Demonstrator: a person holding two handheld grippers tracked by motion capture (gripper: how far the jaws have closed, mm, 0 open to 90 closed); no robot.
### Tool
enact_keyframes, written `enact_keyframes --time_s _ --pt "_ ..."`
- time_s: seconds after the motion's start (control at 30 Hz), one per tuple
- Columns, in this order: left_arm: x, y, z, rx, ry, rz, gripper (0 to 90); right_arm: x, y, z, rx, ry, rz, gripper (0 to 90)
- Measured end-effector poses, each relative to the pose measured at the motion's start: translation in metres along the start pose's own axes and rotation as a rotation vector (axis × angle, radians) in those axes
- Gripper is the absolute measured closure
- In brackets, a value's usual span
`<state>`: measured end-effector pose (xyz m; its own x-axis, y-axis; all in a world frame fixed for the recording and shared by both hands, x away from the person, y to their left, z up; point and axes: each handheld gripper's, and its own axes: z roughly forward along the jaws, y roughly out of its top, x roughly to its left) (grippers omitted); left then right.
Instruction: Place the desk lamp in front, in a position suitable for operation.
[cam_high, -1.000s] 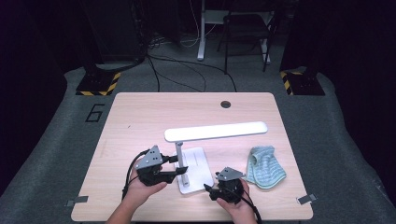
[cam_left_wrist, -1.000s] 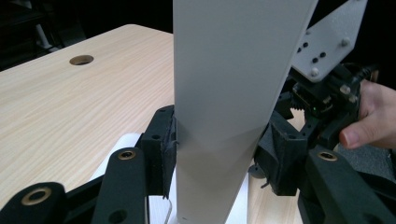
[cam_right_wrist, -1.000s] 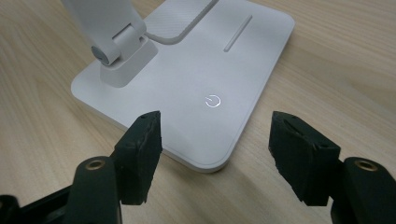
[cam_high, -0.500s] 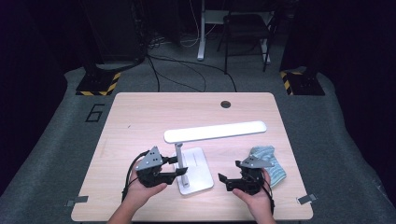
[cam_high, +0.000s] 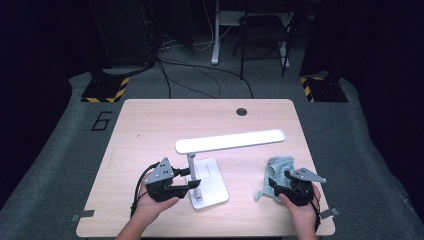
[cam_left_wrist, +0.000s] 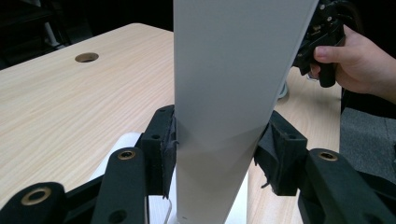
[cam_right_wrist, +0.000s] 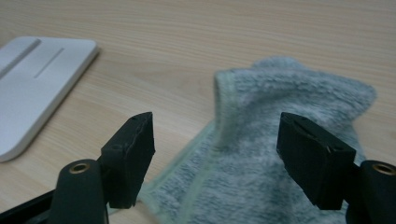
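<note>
While my left gripper (cam_high: 192, 178) clamps the white desk lamp's stiff post (cam_left_wrist: 224, 116), my right gripper (cam_right_wrist: 217, 149), jaws just widened and empty, straddles the soft, limp grey-green terry cloth (cam_right_wrist: 280, 140); best pinched at a raised fold.

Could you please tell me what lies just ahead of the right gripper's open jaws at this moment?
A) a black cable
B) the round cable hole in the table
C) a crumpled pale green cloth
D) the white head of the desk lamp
C: in the right gripper view the right gripper has its jaws standing apart, with the crumpled pale green cloth lying on the wooden table just beyond them.
</note>
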<state>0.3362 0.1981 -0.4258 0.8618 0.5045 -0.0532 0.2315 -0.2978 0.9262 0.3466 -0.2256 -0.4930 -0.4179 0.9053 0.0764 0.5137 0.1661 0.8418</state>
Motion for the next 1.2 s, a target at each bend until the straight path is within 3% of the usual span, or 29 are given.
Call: enact_keyframes --time_s 0.1,0.3,0.37,0.47,0.53,0.63,1.03,1.2 --pt "0.001 0.0 0.0 0.001 0.0 0.008 51.8 -0.004 -0.002 0.003 0.017 -0.057 -0.027 28.3" --pt "0.0 -0.001 -0.001 0.003 -0.007 -0.004 51.8 -0.011 -0.004 0.003 0.025 -0.109 -0.001 28.3" --pt "0.0 -0.001 -0.001 -0.003 0.006 0.01 51.8 -0.016 -0.006 0.004 0.029 -0.12 0.018 28.3" --pt "0.0 -0.001 -0.002 -0.004 0.008 0.011 51.8 -0.019 -0.009 0.008 0.061 -0.127 0.035 31.8" --pt "0.0 -0.001 -0.002 -0.004 0.008 0.01 51.8 -0.021 -0.011 0.012 0.097 -0.102 0.032 37.6" --pt "-0.001 -0.001 -0.002 -0.005 0.006 0.004 51.8 -0.019 -0.014 0.019 0.132 -0.113 0.013 37.4" --pt "0.001 -0.001 -0.003 0.007 -0.009 0.008 51.6 -0.015 -0.017 0.025 0.137 -0.134 0.024 29.2" --pt "0.002 0.0 -0.002 -0.001 -0.017 -0.019 50.5 -0.016 -0.018 0.025 0.132 -0.129 0.016 30.0"
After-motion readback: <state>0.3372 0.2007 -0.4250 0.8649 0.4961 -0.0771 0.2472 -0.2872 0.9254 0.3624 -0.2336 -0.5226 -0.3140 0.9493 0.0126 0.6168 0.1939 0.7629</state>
